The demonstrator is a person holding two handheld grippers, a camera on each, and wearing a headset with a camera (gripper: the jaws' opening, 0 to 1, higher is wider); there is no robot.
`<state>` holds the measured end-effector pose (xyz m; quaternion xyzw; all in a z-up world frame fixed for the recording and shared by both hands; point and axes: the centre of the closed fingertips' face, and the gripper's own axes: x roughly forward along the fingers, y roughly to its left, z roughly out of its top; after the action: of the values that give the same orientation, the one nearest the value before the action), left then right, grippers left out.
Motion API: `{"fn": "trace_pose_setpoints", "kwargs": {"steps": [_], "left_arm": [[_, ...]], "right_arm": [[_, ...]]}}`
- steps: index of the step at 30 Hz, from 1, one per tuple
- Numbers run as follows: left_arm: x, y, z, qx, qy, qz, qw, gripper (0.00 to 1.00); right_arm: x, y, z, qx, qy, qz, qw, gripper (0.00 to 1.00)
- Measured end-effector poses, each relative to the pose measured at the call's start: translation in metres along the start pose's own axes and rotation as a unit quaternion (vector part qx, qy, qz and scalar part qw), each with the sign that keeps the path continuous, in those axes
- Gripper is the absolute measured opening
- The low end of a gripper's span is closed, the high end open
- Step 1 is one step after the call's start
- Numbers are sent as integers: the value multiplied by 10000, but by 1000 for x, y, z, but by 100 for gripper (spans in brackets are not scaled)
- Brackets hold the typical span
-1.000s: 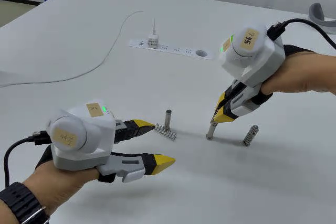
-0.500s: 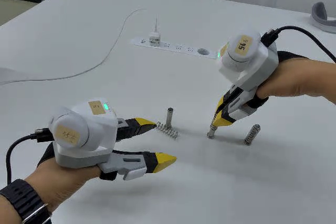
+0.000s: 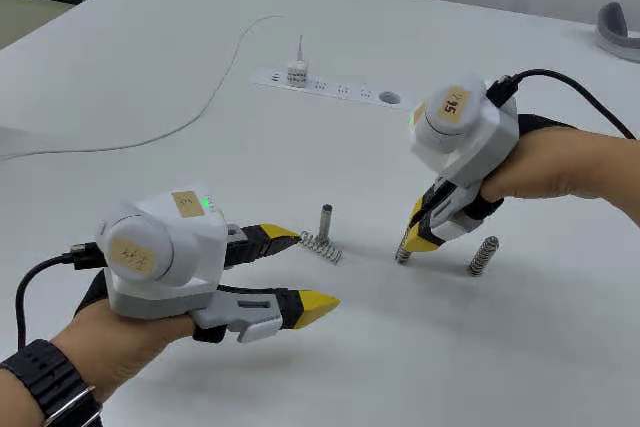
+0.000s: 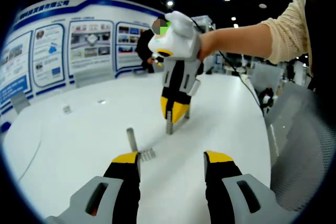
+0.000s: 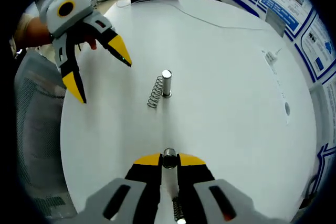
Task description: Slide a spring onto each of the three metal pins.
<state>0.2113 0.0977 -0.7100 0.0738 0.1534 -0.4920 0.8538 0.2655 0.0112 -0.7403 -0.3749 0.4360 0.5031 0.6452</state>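
So the bit that matters here: the loose spring (image 3: 320, 246) is lying flat on the table (image 3: 150, 67), right at the foot of the bare pin (image 3: 325, 221). Its long axis runs along the tabletop while the pin stands straight up. The left gripper (image 3: 300, 269) is clearly the nearer one. It's held low and roughly level, fingers spread wide with nothing in them, and one tip sits just beside the spring's near end, with the spring slantwise ahead of the jaws. My guess is the spring needs picking up and tipping upright before it'll go over that pin. The right gripper (image 3: 419, 239) is angled steeply down, jaws pinched narrow around the top of the middle pin (image 3: 403, 252). The third pin (image 3: 483, 255) nearby already wears a spring.
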Motion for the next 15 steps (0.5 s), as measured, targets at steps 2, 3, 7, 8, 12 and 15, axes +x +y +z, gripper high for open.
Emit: {"fn": "trace_pose_setpoints", "kwargs": {"steps": [2, 3, 7, 8, 12, 15], "left_arm": [[0, 0, 0, -2, 2, 4, 10000, 49], [0, 0, 0, -2, 3, 7, 10000, 49], [0, 1, 0, -6, 5, 9, 10000, 49], [0, 1, 0, -8, 3, 12, 10000, 49], [0, 1, 0, -5, -2, 13, 10000, 49], [0, 0, 0, -6, -2, 8, 10000, 49]], "right_arm": [[1, 0, 0, 19, -3, 7, 10000, 13], [2, 0, -1, 23, 1, 2, 10000, 13], [4, 1, -2, 37, -3, 3, 10000, 13], [4, 1, -2, 33, -3, -4, 10000, 13], [5, 1, -3, 44, -14, -3, 10000, 13], [4, 2, -3, 59, -47, -3, 10000, 14]]}}
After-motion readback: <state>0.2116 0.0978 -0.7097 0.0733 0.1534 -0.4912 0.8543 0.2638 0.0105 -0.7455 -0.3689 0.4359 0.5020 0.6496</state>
